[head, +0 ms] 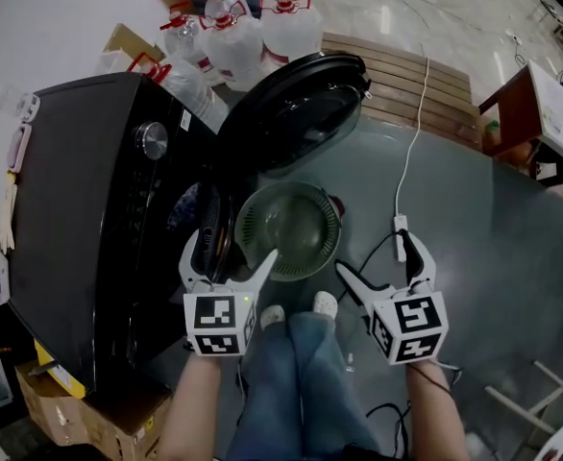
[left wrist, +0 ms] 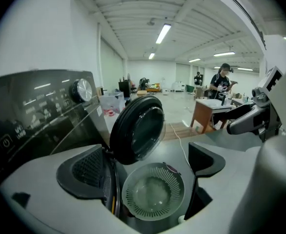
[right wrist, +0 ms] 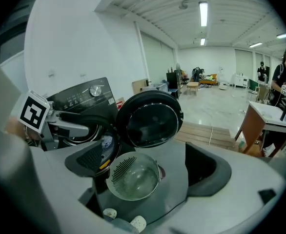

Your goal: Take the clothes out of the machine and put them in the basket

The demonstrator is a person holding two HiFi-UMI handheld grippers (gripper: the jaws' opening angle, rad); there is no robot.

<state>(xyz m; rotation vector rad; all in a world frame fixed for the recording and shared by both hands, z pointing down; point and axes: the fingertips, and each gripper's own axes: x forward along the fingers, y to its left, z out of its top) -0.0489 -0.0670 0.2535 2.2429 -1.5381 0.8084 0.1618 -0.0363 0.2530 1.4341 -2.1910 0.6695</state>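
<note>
Basket (head: pixel 288 230) is sitting empty on the floor (head: pixel 474 219) at 3 o'clock of the open machine (head: pixel 80 209), with left gripper (head: pixel 235 250) at its 7 o'clock and right gripper (head: pixel 373 254) at 5 o'clock hovering, jaws wide, gripping nothing.

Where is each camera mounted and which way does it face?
Head view: on the person's head, looking steeply down at washing machine and basket; shows left gripper, right gripper, legs.
Left gripper view: on the left gripper, looking along its open jaws at basket and door; right gripper at right.
Right gripper view: on the right gripper, same targets; left gripper at left.
Shared: basket, door.
</note>
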